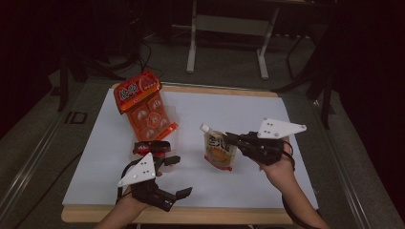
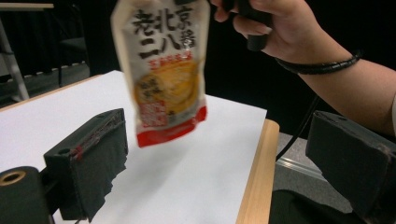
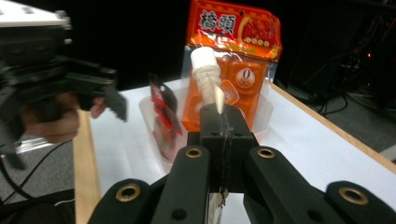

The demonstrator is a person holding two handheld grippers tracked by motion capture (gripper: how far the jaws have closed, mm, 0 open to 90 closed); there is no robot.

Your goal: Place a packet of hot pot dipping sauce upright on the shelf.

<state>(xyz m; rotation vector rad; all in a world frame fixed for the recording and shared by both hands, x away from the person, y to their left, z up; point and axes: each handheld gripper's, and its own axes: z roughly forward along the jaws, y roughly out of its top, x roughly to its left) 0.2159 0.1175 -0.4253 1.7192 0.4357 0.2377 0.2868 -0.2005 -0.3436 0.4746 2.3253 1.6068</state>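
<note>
Pouch (image 1: pixel 220 150) in right gripper (image 1: pixel 232 139)

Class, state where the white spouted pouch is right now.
In the high view the pouch hangs right of centre, above the white sheet, held near its spout by the right gripper, right of the orange pack.

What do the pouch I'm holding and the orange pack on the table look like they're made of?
The pouch, shut in the right tool, looks like flexible printed plastic film with a slight sheen; it hangs limp. Its white spout looks like hard ribbed plastic. The orange pack seems glossy printed film with clear windows or blisters over round orange pieces; exact build is unclear.
</note>
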